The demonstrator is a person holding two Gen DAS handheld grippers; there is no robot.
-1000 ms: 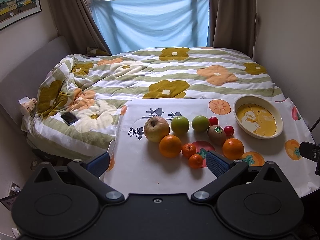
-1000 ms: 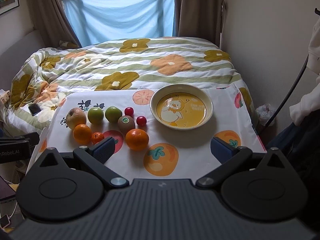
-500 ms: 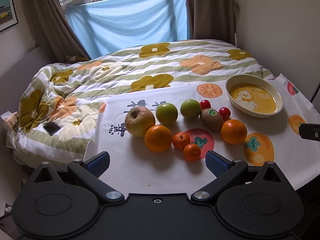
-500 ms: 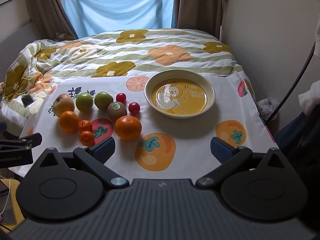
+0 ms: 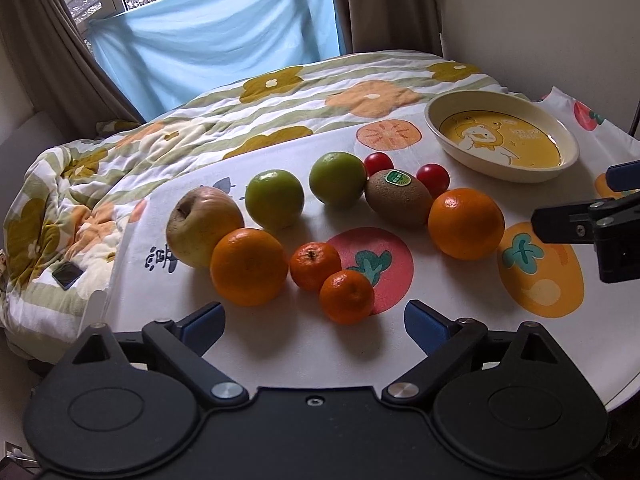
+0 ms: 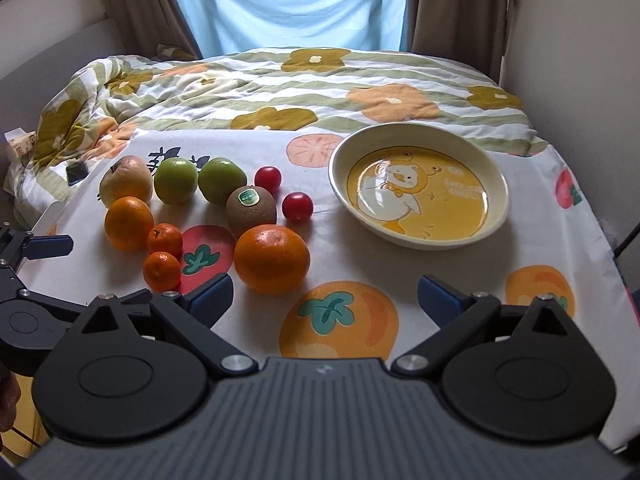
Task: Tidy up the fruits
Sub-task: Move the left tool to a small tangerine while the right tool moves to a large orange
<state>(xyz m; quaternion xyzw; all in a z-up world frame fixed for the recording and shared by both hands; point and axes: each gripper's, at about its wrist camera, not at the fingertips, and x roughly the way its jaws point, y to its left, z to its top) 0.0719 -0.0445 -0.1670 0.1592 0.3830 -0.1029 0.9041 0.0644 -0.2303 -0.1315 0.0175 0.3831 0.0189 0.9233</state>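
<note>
Fruit lies in a cluster on the printed tablecloth (image 5: pixel 400 344): a pale apple (image 5: pixel 202 226), two green fruits (image 5: pixel 274 199) (image 5: pixel 338 178), a kiwi (image 5: pixel 398 197), two cherry tomatoes (image 5: pixel 433 175), two big oranges (image 5: pixel 249 266) (image 5: pixel 466 223) and two mandarins (image 5: pixel 315 266) (image 5: pixel 346 296). A cream bowl (image 6: pixel 496 216) with a yellow duck print stands at the right, holding nothing. My left gripper (image 5: pixel 314 326) hovers just in front of the mandarins, its jaws wide but closing, nothing between them. My right gripper (image 6: pixel 325 300) is open near the right orange (image 6: pixel 272 259).
Behind the table lies a bed with a flowered quilt (image 6: pixel 280 80), a phone (image 5: pixel 67 275) on its left side. A blue cloth (image 5: pixel 224 36) hangs at the window. A wall stands close on the right. The right gripper's arm shows at the left view's right edge (image 5: pixel 588 224).
Both grippers have come down and forward toward the table, so the fruit and bowl look larger and nearer. The left fingers stand slightly closer together. Nothing was grasped.
</note>
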